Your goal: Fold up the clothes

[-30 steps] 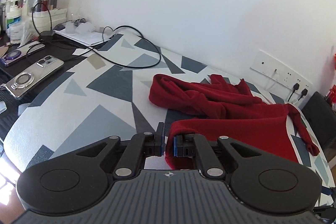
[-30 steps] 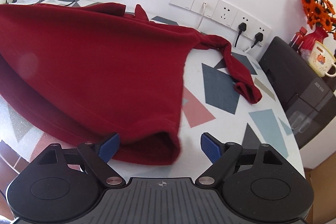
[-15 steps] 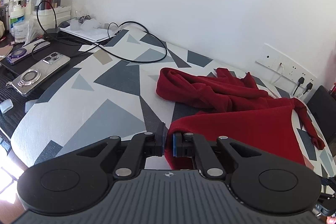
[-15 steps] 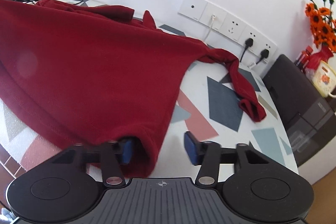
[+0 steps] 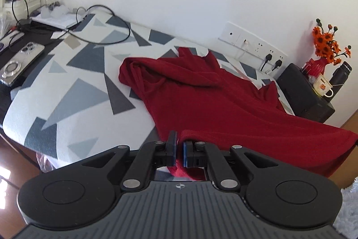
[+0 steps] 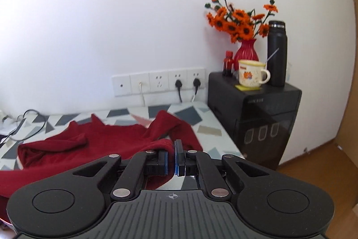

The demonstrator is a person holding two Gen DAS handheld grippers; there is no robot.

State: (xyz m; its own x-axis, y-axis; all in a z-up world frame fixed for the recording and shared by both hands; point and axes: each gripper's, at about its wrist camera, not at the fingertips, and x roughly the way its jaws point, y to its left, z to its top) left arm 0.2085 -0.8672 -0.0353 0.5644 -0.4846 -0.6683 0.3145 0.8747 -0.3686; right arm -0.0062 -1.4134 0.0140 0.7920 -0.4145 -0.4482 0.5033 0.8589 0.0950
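Observation:
A dark red garment (image 5: 201,95) lies spread over the table with the grey triangle pattern (image 5: 73,91). Its near hem is raised off the table, its far part bunched toward the wall. My left gripper (image 5: 178,149) is shut on the hem's left corner, with red cloth pinched between its blue pads. In the right wrist view the same red garment (image 6: 107,140) stretches off to the left. My right gripper (image 6: 171,157) is shut on the hem's other corner, held above the table.
A black cabinet (image 6: 252,118) stands at the table's right end, carrying a cup (image 6: 250,76), a black flask (image 6: 277,53) and a vase of orange flowers (image 6: 239,30). Wall sockets (image 6: 158,83) with plugs sit behind. Phones (image 5: 22,59), a black cable (image 5: 105,37) and cosmetics crowd the left.
My right gripper closed on the garment's hem corner and rose, its view swinging up to the wall and cabinet. My left gripper, still shut on its corner, lifted and drew back.

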